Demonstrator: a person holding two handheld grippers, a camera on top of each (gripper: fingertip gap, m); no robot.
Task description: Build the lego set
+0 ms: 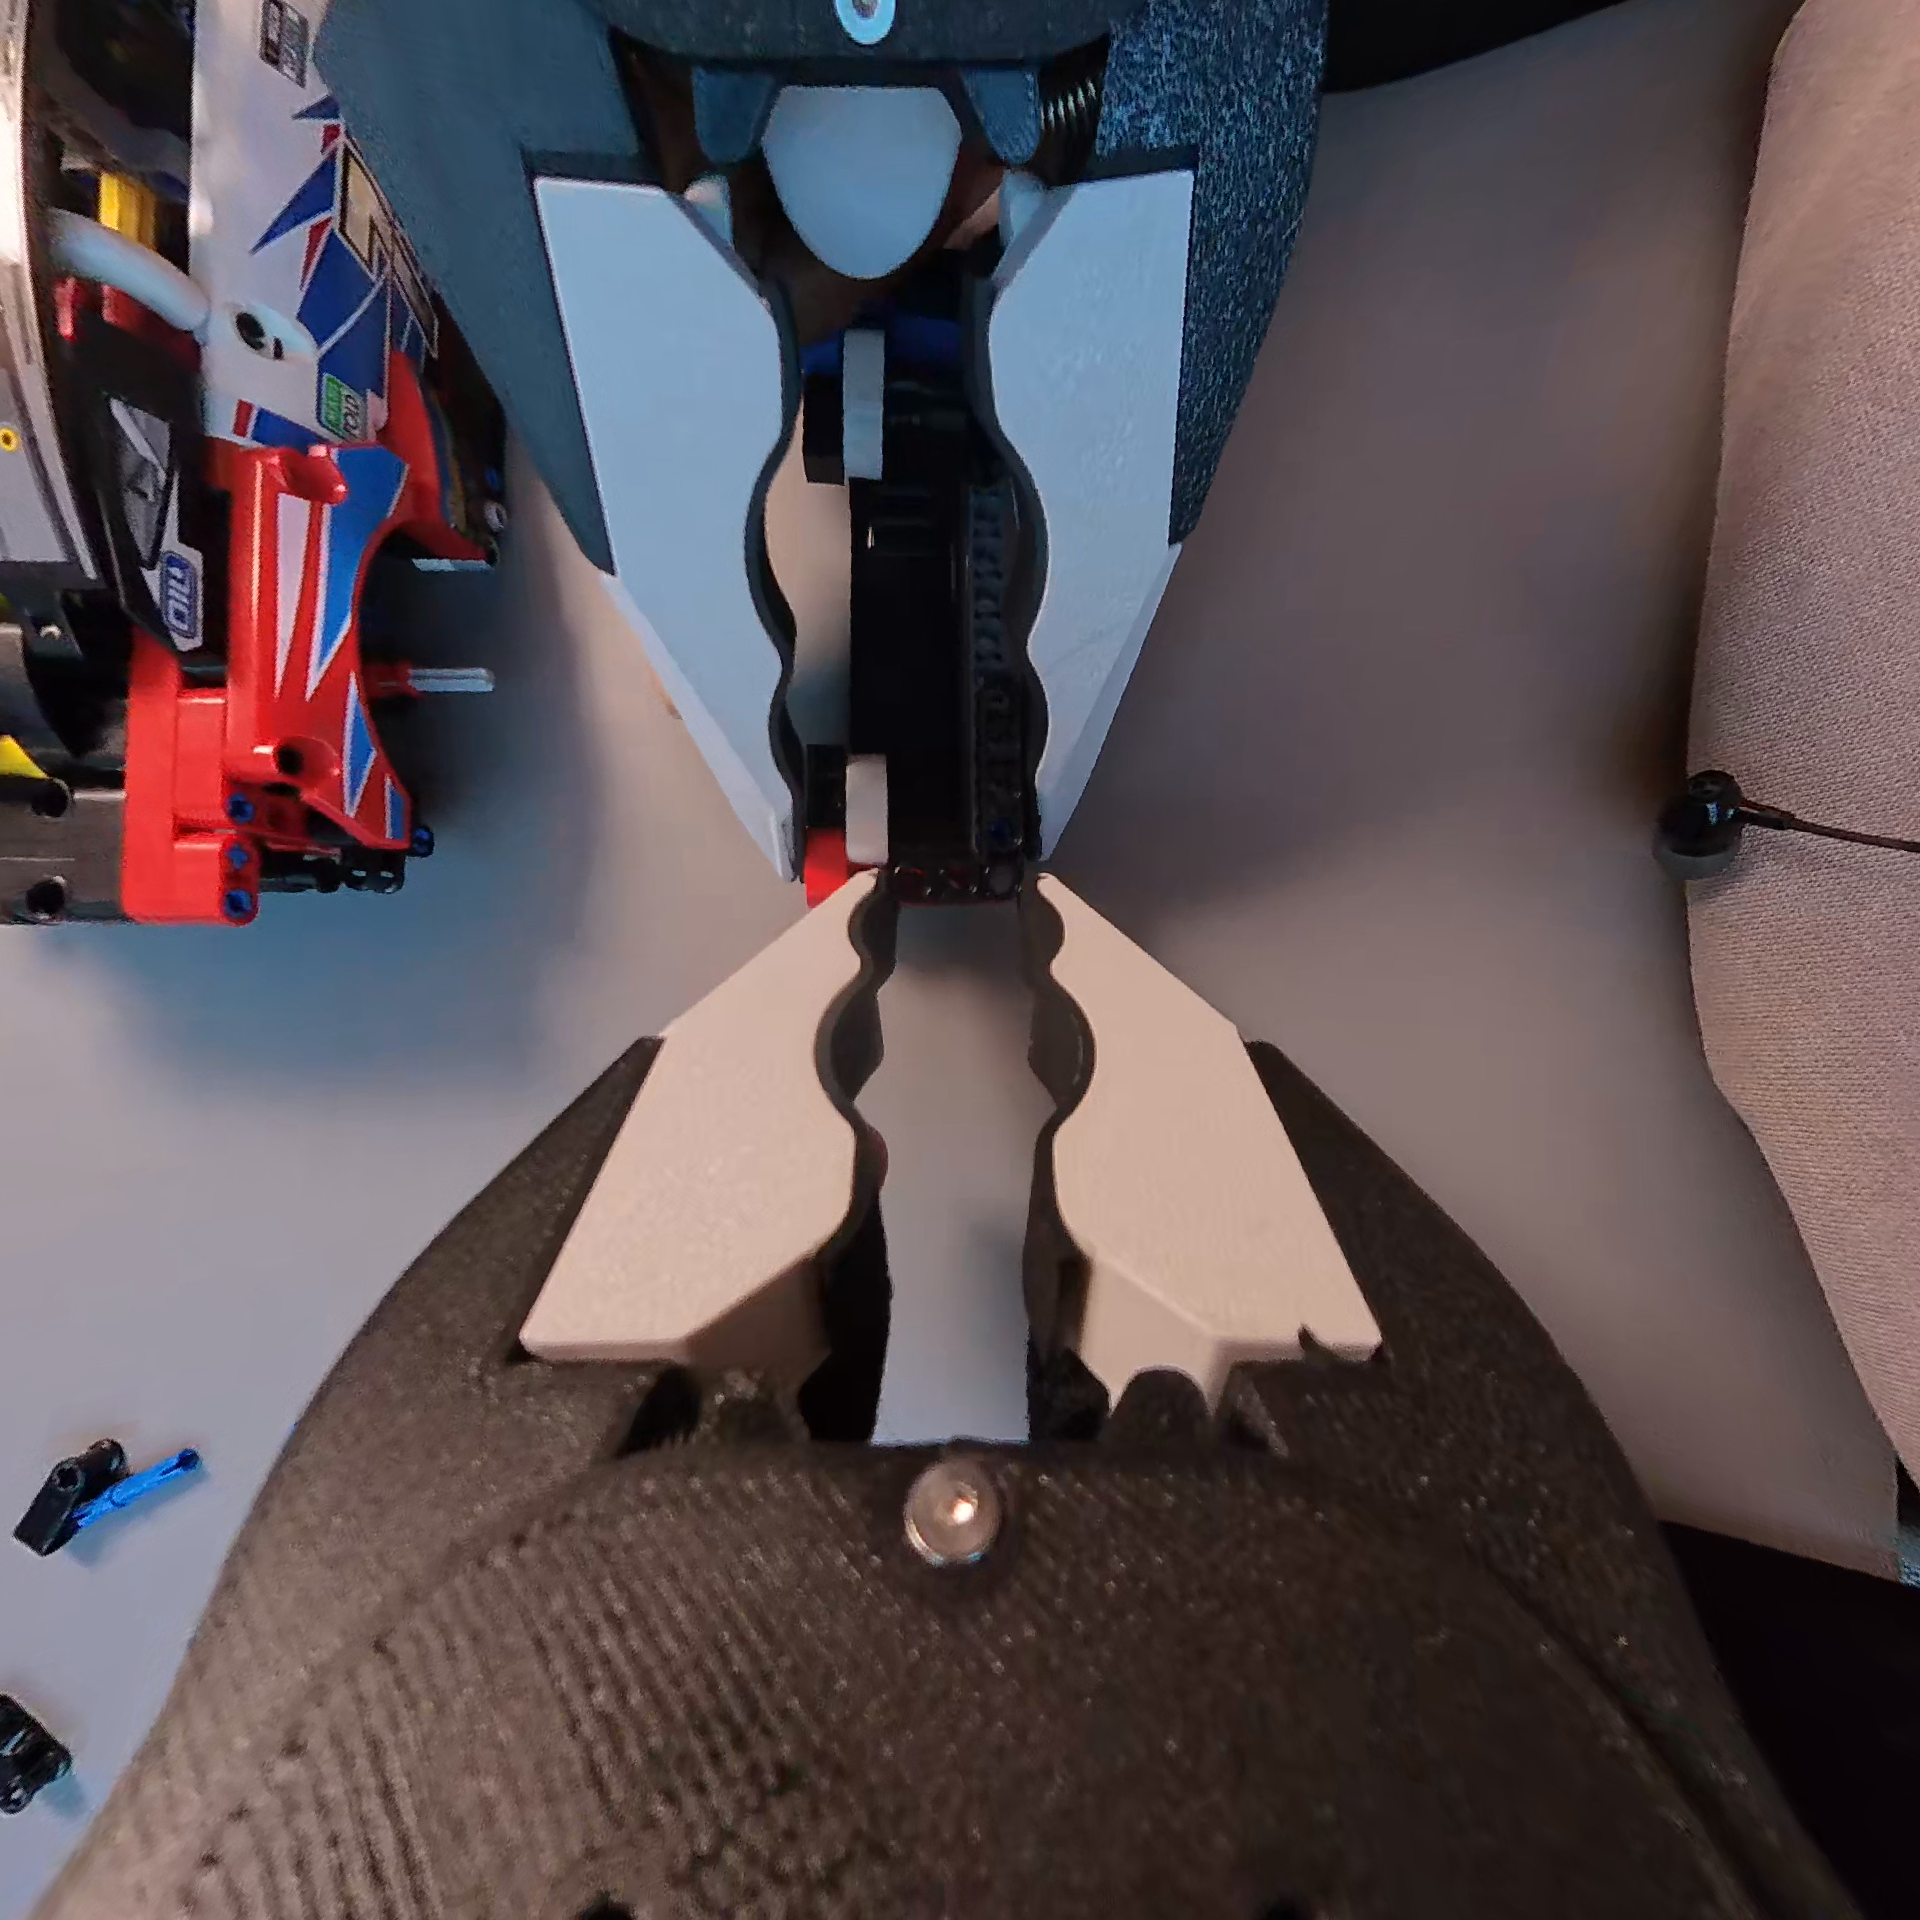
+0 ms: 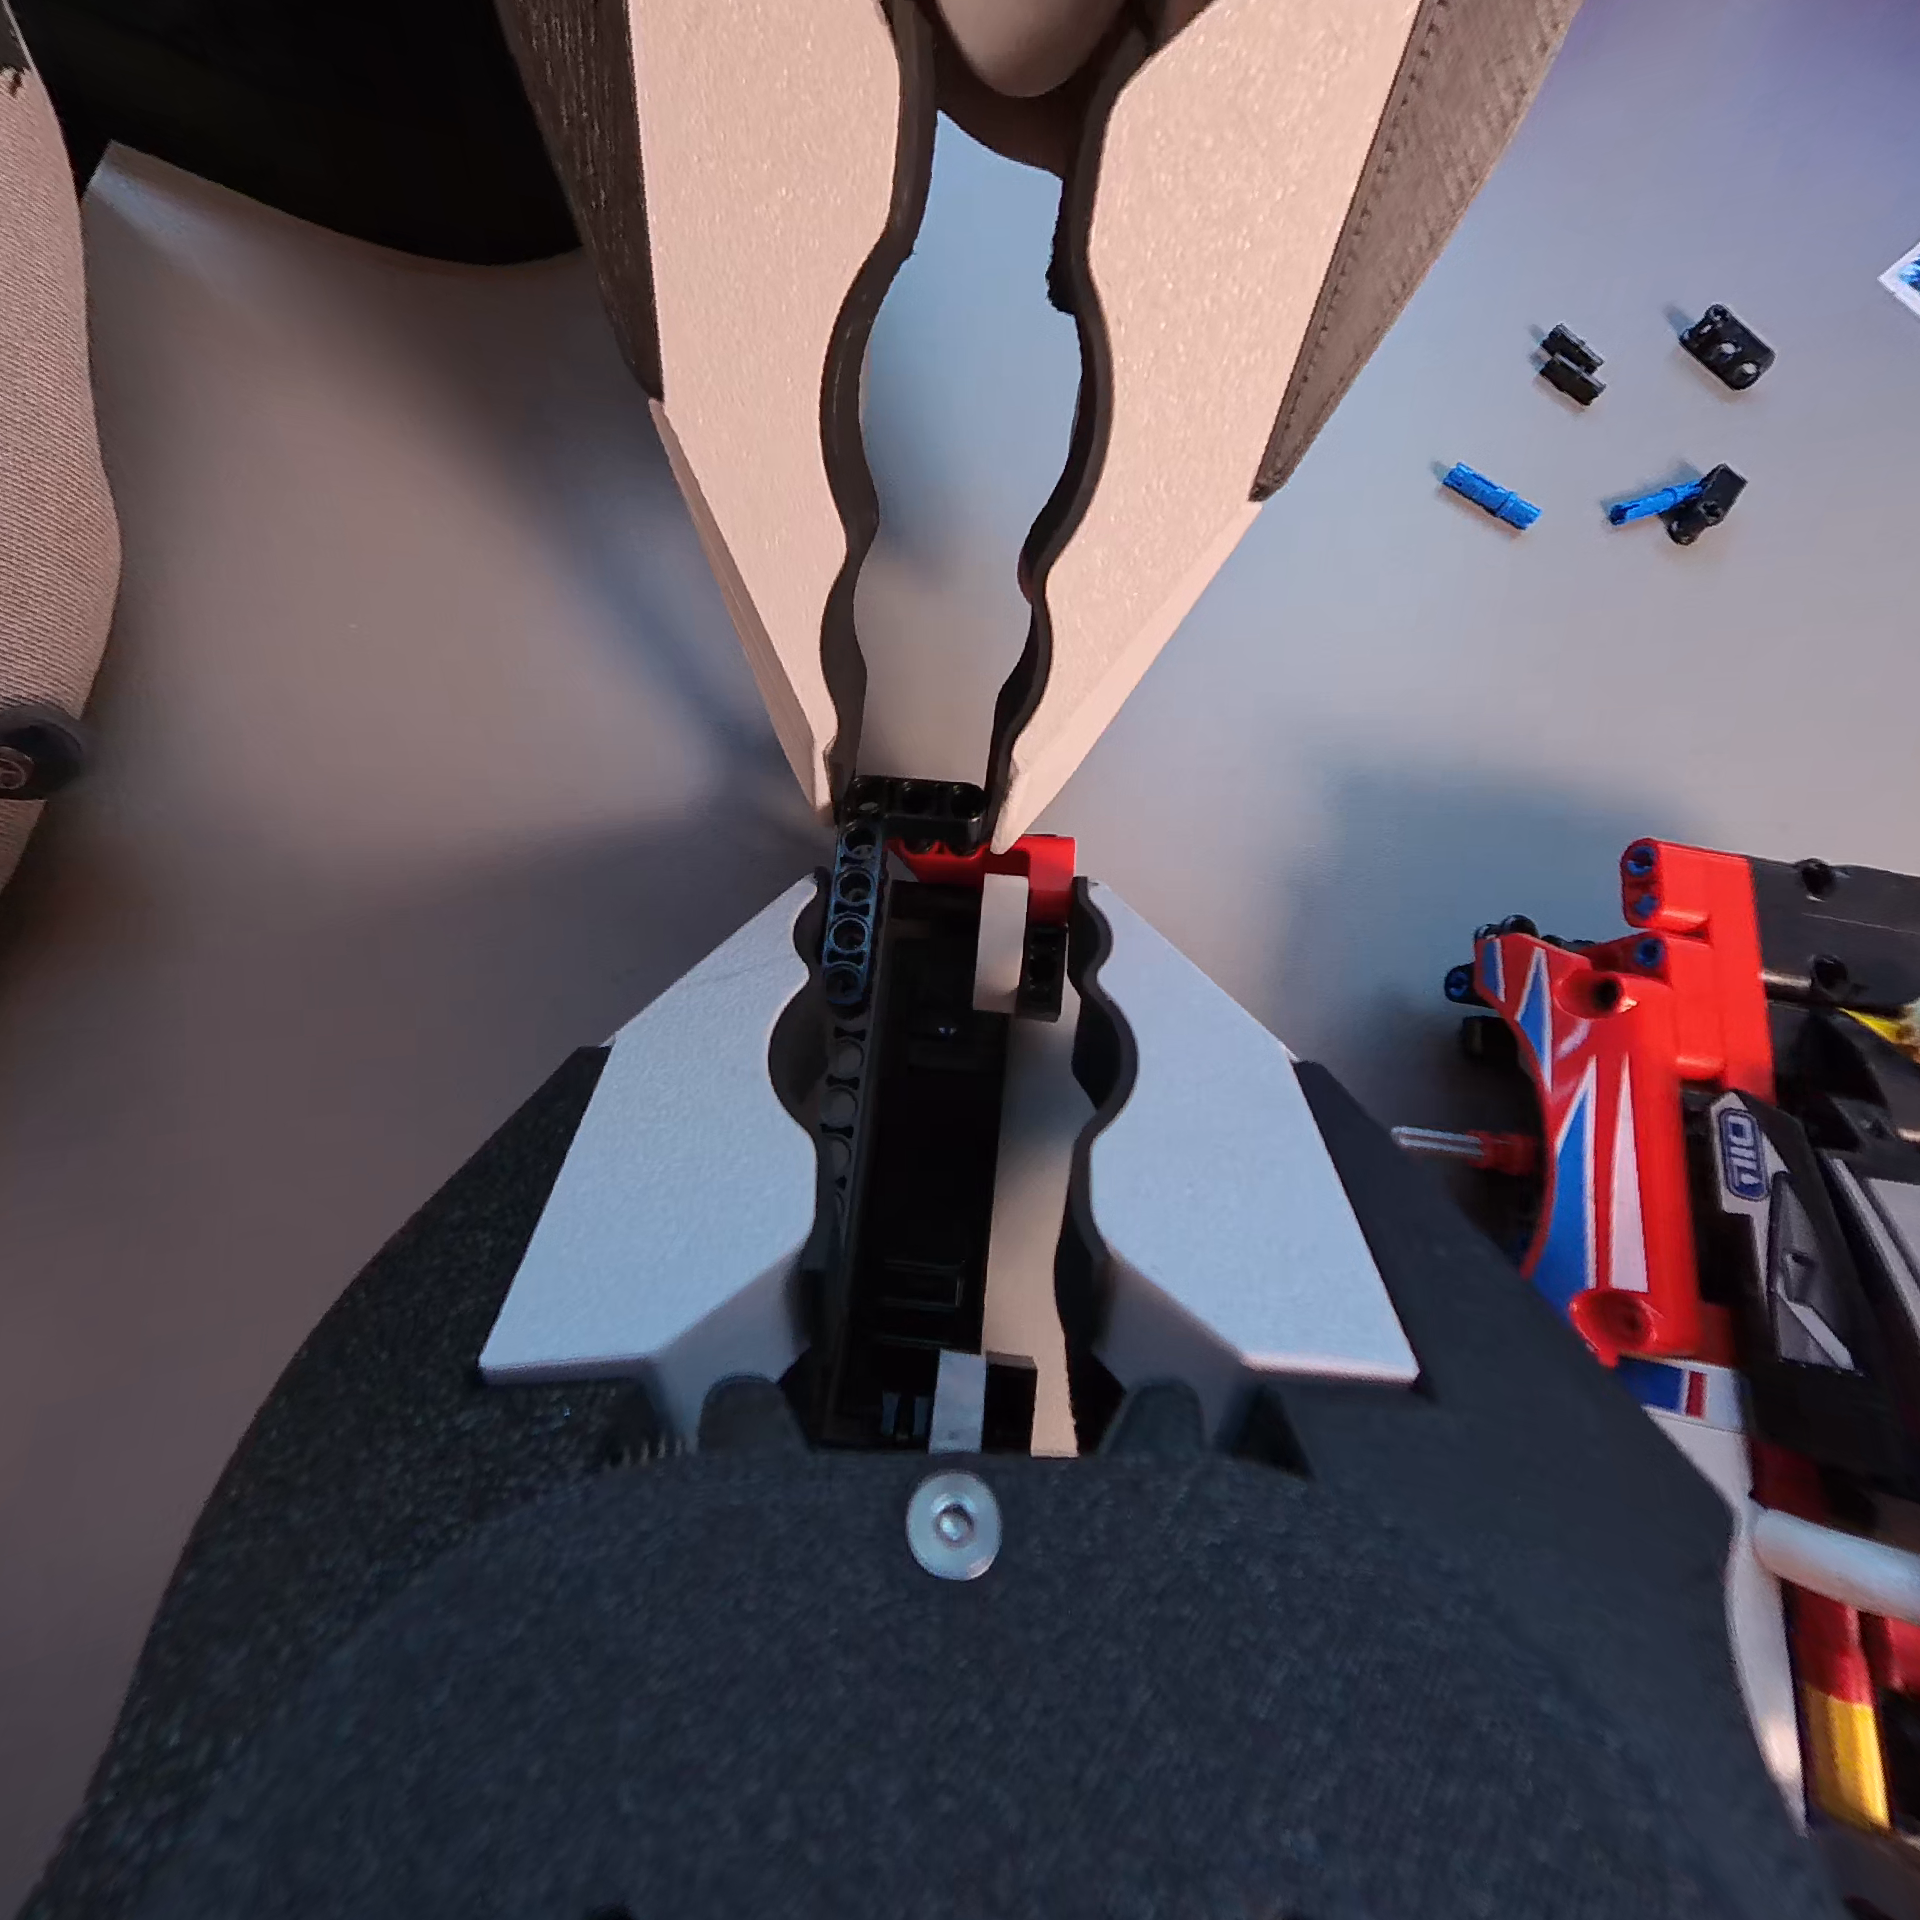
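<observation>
The right gripper (image 2: 940, 914) pinches a long black lego piece (image 2: 914, 1174) between its jaws. The left gripper (image 1: 951, 914) pinches that piece's far end, tip to tip.

Each claw (image 1: 951, 894) (image 2: 940, 894): pale grey wedges, wavy black pads, textured black mount.

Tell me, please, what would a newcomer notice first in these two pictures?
First, the long black sub-assembly at the centre, clamped in the right gripper, with the left gripper pinching its far end tip to tip. Next, the red, white and blue car model on the grey table beside them.
</observation>
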